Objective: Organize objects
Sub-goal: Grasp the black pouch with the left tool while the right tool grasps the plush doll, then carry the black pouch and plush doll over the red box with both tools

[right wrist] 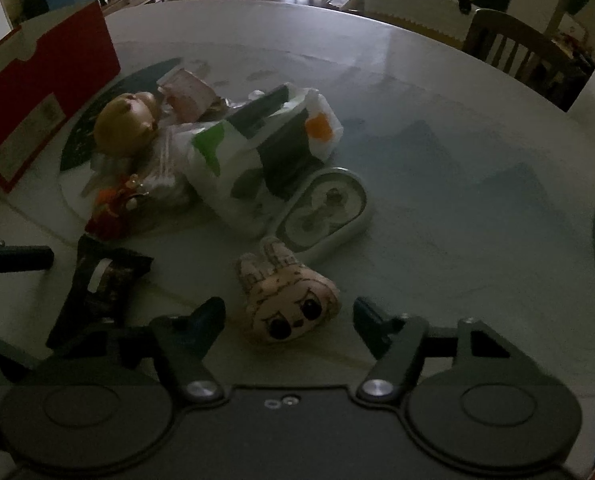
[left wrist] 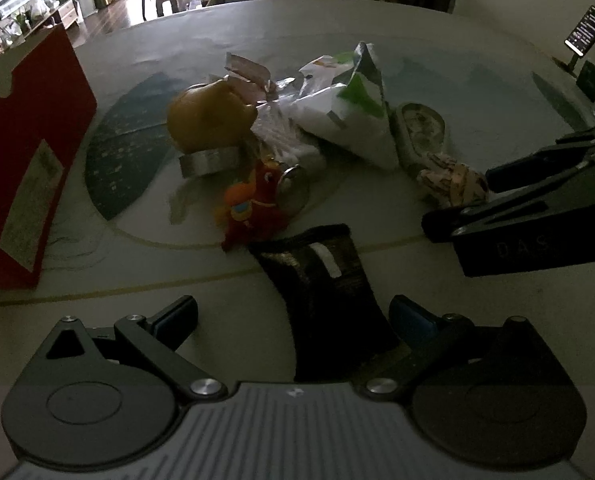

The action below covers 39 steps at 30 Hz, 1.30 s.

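Black cloth of a small pouch (left wrist: 329, 296) is being framed between the wide-open left gripper (left wrist: 293, 320). Farther right, a beige plush doll (right wrist: 289, 300) is being framed by the open right gripper (right wrist: 289, 320), untouched on the table (right wrist: 437, 160).

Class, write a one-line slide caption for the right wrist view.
Open right claw straddles a small plush face on the table, clutter behind.
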### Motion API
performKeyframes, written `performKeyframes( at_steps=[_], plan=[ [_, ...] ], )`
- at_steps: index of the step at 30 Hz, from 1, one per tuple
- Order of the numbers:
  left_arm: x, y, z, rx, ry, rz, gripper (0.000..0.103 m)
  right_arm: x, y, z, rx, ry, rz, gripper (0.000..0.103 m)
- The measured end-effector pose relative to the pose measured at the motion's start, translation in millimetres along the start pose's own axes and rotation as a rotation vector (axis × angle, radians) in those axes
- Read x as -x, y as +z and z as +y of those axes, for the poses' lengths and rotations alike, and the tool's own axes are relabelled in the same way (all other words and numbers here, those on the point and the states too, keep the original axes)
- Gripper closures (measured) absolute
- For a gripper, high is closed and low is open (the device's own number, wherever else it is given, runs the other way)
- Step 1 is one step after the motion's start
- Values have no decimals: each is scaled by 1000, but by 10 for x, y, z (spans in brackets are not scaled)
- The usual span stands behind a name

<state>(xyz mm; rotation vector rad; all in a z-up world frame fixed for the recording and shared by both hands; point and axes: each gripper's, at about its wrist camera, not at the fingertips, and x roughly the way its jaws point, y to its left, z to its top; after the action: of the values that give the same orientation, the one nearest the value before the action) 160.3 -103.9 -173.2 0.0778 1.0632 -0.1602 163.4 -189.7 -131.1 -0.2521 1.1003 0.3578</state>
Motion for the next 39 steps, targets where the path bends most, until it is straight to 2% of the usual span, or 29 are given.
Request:
performKeyframes(
  at_steps=[2, 4, 7, 9, 16, 30, 39],
  plan=[
    [20, -16, 15, 5, 2, -8, 5, 2, -8, 14, 4, 2, 1, 46],
    [49, -27, 26, 2, 6, -23, 15, 5, -17, 26, 8, 3, 1, 54],
    [83, -33, 32, -7, -4, -41, 36, 14, -29, 32, 1, 4, 2, 54],
    [115, -35, 21, -23, -10, -53, 61, 27, -40, 31, -4, 8, 0, 55],
    [173, -47, 87, 4, -44, -54, 68, 193, -89, 38, -29, 41, -18, 57],
    [655, -147, 315, 70, -74, -112, 68, 713, -182, 207, -60, 132, -63, 57],
    [996, -134, 641, 96, -117, -149, 68, 1014, -70, 528, -60, 136, -97, 57]
  ],
)
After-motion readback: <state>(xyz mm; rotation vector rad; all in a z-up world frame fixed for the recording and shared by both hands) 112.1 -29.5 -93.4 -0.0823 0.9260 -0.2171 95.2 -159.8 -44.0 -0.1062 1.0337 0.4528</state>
